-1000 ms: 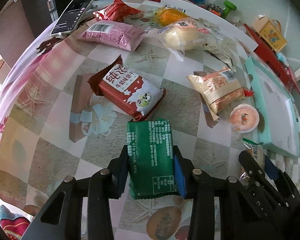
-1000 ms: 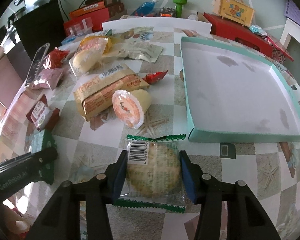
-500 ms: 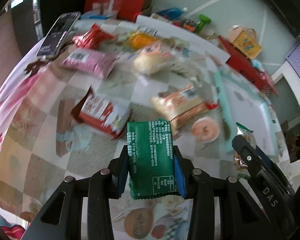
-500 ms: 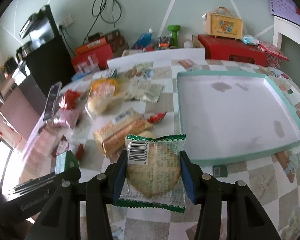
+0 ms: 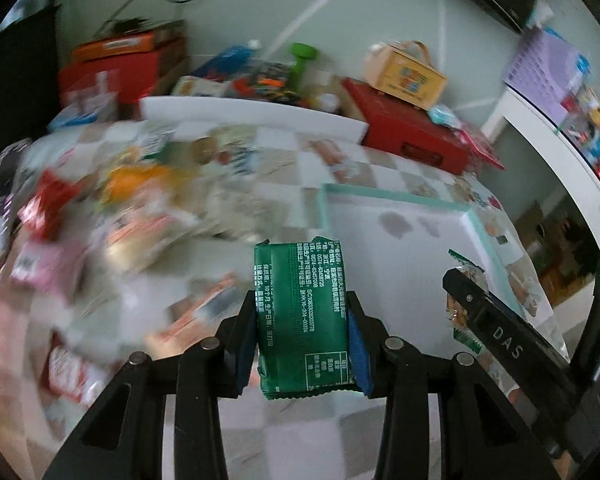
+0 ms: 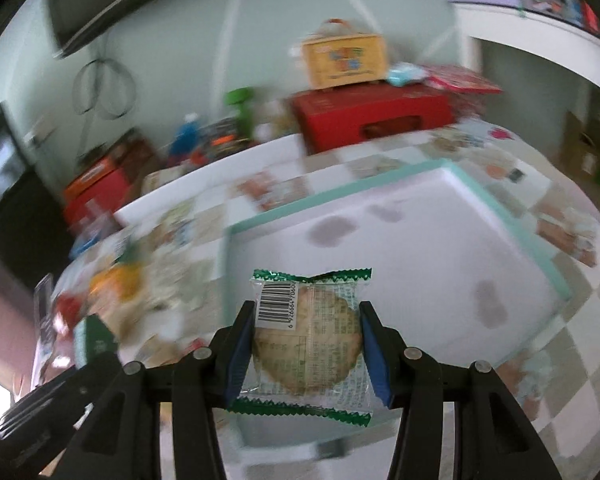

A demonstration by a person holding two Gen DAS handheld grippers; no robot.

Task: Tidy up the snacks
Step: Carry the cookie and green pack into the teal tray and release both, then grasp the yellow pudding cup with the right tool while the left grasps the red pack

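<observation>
Two grippers counted: left [image 5: 302, 330], right [image 6: 306, 346]. One green packet [image 5: 302, 312] held, one biscuit pack [image 6: 308, 340] held. One tray [image 6: 512, 228]. Loose snacks blurred, uncounted.

A checkered table [image 6: 572, 344] carries a white tray [image 6: 556, 276] at 3 o'clock and blurred snacks [image 5: 132, 204] at 9 o'clock.

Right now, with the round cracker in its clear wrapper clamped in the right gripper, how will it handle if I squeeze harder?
The round cracker looks thin and flat, so it probably snaps under more squeeze. Its clear wrapper has loose margins, so likely slippery and crinkly. It looks light: the right gripper holds it by the edges without sag.
</observation>
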